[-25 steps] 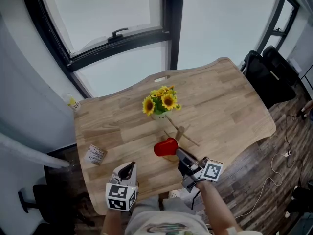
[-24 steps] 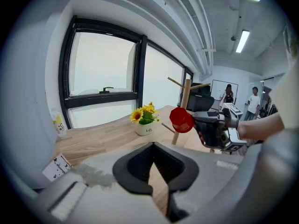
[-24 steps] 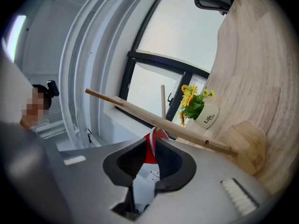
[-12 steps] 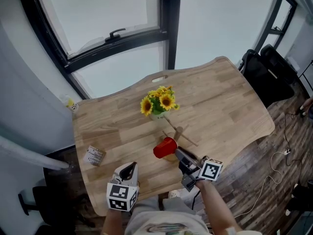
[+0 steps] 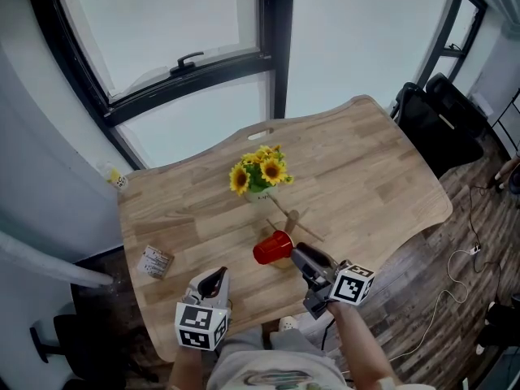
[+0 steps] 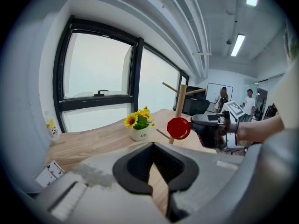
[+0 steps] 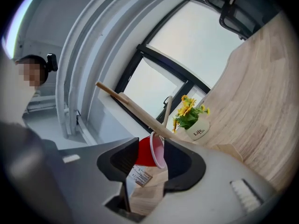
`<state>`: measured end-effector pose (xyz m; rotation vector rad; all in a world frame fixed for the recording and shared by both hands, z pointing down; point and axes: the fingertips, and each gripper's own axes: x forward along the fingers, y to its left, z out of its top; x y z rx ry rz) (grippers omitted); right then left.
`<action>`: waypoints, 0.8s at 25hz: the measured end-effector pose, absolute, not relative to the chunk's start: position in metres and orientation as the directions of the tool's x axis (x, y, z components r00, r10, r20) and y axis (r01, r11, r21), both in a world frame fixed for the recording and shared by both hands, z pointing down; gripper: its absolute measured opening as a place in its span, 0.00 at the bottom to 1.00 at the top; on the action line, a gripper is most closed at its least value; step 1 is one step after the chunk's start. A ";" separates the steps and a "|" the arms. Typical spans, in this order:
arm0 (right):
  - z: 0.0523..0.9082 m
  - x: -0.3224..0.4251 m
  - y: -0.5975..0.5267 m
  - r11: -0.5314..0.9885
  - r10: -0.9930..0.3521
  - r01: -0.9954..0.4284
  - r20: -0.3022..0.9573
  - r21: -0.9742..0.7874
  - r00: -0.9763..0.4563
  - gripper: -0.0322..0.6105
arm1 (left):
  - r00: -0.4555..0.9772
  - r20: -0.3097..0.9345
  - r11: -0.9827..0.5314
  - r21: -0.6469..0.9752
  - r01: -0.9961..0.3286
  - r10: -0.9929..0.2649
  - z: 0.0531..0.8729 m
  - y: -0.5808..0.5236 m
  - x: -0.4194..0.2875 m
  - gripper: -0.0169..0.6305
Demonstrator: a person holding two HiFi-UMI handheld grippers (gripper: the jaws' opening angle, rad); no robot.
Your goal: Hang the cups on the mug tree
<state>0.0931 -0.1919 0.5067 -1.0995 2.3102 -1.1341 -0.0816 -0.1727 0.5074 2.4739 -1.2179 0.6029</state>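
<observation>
Red cup [image 5: 272, 248] hangs on the mug tree [image 5: 296, 219] — right gripper [image 5: 297, 253] jaws just opened, loose around it. Left gripper [image 5: 213, 279] — pinched shut, empty — sits near the table [image 5: 366, 169] front edge.

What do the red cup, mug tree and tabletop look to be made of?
Red cup: probably plastic. It has a thin wall at the rim and an even, slightly glossy red. Mug tree: bare light wood, with round dowel pegs and a matte finish. Tabletop: solid wood or wood-look laminate, with plank grain and a satin sheen. Which of the two can't be told.
</observation>
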 end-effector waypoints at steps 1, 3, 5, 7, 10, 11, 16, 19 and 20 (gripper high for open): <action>0.504 0.095 -0.191 0.387 -0.770 -0.510 0.035 -0.768 -0.638 0.29 | 0.552 0.496 -0.590 0.096 -0.802 -0.670 0.505 -0.173 -0.081 0.03; 0.496 0.098 -0.189 0.397 -0.782 -0.547 0.040 -0.737 -0.622 0.29 | 0.563 0.486 -0.597 0.100 -0.796 -0.669 0.502 -0.173 -0.078 0.03; 0.487 0.103 -0.186 0.401 -0.803 -0.601 0.051 -0.691 -0.594 0.29 | 0.578 0.472 -0.606 0.108 -0.788 -0.666 0.496 -0.174 -0.073 0.03; 0.478 0.108 -0.183 0.400 -0.825 -0.660 0.065 -0.636 -0.561 0.26 | 0.594 0.455 -0.618 0.114 -0.778 -0.664 0.488 -0.174 -0.066 0.03; 0.465 0.110 -0.176 0.402 -0.845 -0.727 0.081 -0.556 -0.529 0.21 | 0.620 0.425 -0.640 0.115 -0.760 -0.660 0.475 -0.173 -0.054 0.03; 0.461 0.110 -0.173 0.405 -0.849 -0.744 0.084 -0.531 -0.522 0.20 | 0.628 0.416 -0.647 0.114 -0.754 -0.658 0.471 -0.173 -0.050 0.03; 0.444 0.107 -0.160 0.395 -0.868 -0.814 0.116 -0.426 -0.482 0.12 | 0.666 0.371 -0.682 0.107 -0.723 -0.648 0.449 -0.168 -0.031 0.03; 0.439 0.104 -0.152 0.376 -0.881 -0.851 0.143 -0.367 -0.452 0.06 | 0.686 0.351 -0.700 0.110 -0.706 -0.637 0.442 -0.165 -0.020 0.03; 0.438 0.102 -0.150 0.376 -0.882 -0.858 0.150 -0.351 -0.448 0.05 | 0.692 0.348 -0.705 0.110 -0.700 -0.633 0.441 -0.164 -0.016 0.03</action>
